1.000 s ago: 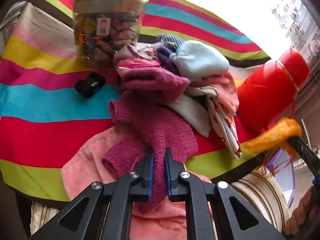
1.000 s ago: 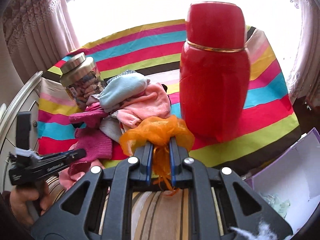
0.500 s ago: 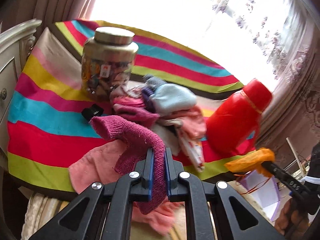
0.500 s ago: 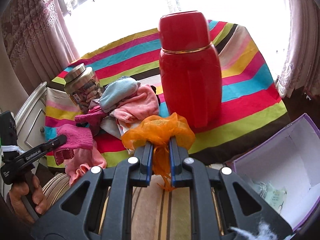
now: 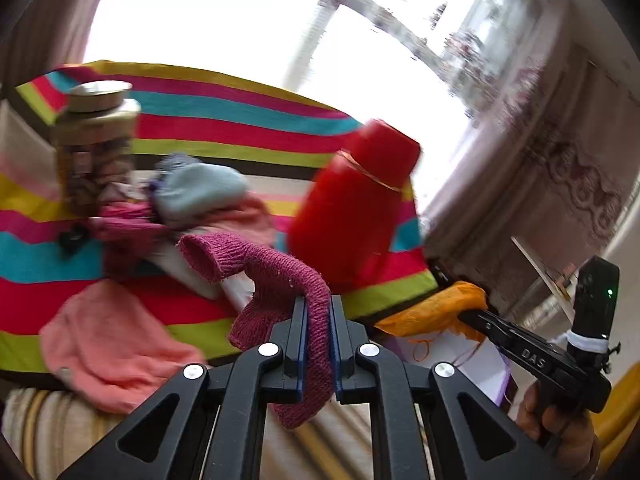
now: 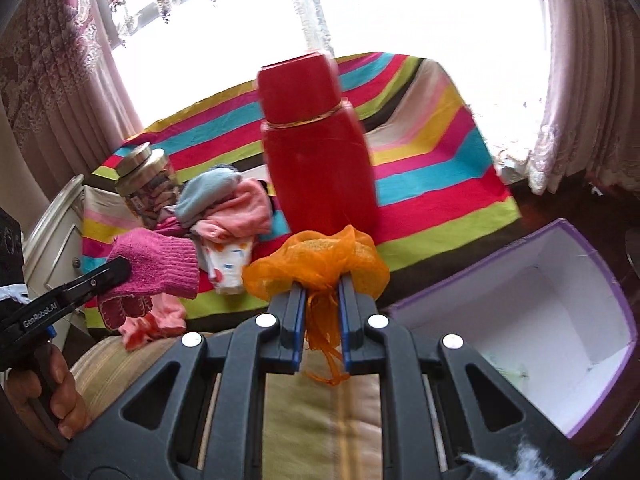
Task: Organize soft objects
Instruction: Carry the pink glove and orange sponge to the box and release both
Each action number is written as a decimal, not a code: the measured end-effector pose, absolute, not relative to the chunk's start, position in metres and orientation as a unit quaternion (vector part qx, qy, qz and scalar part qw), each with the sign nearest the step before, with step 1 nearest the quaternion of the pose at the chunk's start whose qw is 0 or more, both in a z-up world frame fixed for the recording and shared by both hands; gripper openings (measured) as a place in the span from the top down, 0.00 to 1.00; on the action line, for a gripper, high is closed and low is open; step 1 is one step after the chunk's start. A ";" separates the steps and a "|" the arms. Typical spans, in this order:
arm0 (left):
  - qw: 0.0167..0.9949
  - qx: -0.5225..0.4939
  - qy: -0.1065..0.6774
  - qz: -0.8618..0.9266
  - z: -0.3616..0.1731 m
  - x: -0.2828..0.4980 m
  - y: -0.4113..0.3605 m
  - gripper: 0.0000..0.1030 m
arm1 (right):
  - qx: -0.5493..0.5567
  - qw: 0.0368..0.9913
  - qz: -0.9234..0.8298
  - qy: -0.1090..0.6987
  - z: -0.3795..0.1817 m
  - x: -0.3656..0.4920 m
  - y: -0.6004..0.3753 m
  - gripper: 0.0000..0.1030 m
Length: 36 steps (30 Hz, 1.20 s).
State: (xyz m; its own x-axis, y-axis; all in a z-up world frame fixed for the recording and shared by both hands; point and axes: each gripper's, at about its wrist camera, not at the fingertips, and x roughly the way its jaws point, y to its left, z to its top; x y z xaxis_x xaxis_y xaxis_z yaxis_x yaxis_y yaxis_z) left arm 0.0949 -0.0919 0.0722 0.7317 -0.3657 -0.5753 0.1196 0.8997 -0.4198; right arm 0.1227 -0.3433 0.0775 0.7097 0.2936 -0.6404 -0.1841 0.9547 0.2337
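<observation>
Purple-rimmed box (image 6: 592, 312), white inside, open-topped, low and just right of the right gripper (image 6: 320, 292), nearer that hand than the left gripper (image 5: 318, 312). Right jaws nipped narrow on an orange gauze pouch (image 6: 316, 264), puffed and crinkled; left jaws pinching a magenta knit glove (image 5: 276, 276), limp, draped, clear of the striped cloth (image 5: 240, 120).
</observation>
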 end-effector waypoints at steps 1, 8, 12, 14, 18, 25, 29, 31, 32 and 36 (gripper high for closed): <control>0.911 -0.178 0.343 -0.141 0.072 0.095 -0.099 0.90 | 0.077 0.922 0.123 0.358 0.077 0.122 -0.350 0.83; 0.899 -0.153 0.358 -0.202 0.076 0.101 -0.154 0.90 | 0.097 0.924 0.076 0.362 0.072 0.122 -0.397 0.83; 0.892 -0.135 0.362 -0.234 0.079 0.103 -0.184 0.90 | 0.098 0.925 0.045 0.365 0.071 0.122 -0.422 0.81; 0.889 -0.124 0.363 -0.251 0.080 0.104 -0.201 0.90 | 0.100 0.925 0.032 0.365 0.070 0.121 -0.433 0.80; 0.882 -0.107 0.362 -0.283 0.083 0.106 -0.229 0.88 | 0.105 0.926 0.006 0.363 0.070 0.117 -0.453 0.80; 0.876 -0.082 0.364 -0.307 0.082 0.108 -0.256 0.36 | 0.115 0.923 -0.033 0.365 0.070 0.112 -0.478 0.36; 0.877 -0.093 0.363 -0.301 0.082 0.106 -0.244 0.36 | 0.109 0.920 -0.032 0.374 0.068 0.112 -0.478 0.35; 0.878 -0.101 0.361 -0.297 0.083 0.106 -0.239 0.36 | 0.111 0.919 -0.031 0.376 0.068 0.112 -0.477 0.35; 0.879 -0.103 0.362 -0.294 0.082 0.106 -0.237 0.36 | 0.110 0.919 -0.029 0.377 0.068 0.111 -0.476 0.35; 0.880 -0.113 0.364 -0.284 0.081 0.103 -0.226 0.36 | 0.104 0.920 -0.017 0.378 0.071 0.111 -0.468 0.32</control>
